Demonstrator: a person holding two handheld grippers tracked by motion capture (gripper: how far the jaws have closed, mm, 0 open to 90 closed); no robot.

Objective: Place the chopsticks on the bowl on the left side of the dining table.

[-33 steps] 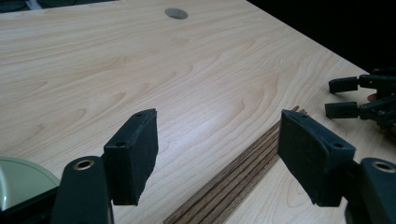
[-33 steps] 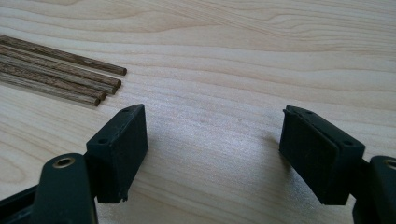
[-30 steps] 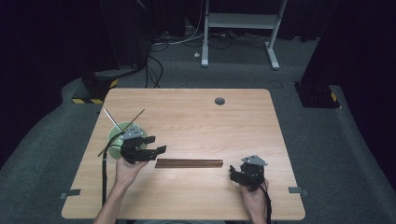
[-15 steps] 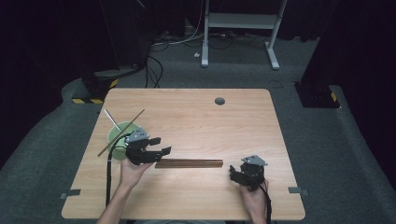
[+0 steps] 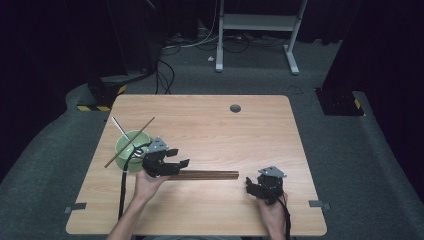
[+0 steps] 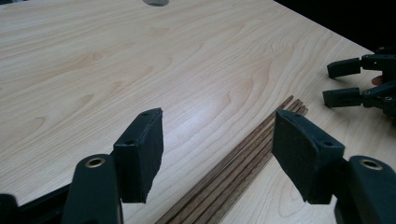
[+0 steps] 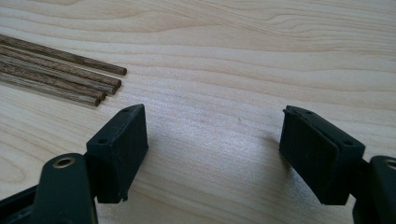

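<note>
Between open left gripper jaws, chopsticks lie mid-table, clear of edges

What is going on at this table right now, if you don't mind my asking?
A person holds a pair of tongs in each hand over a wooden table. The left tongs hang open over a row of dark wooden sticks, their jaws having just narrowed a little, with nothing gripped. The right tongs sit open past the sticks' other end. A green bowl at the left already holds one stick and a metal utensil.
</note>
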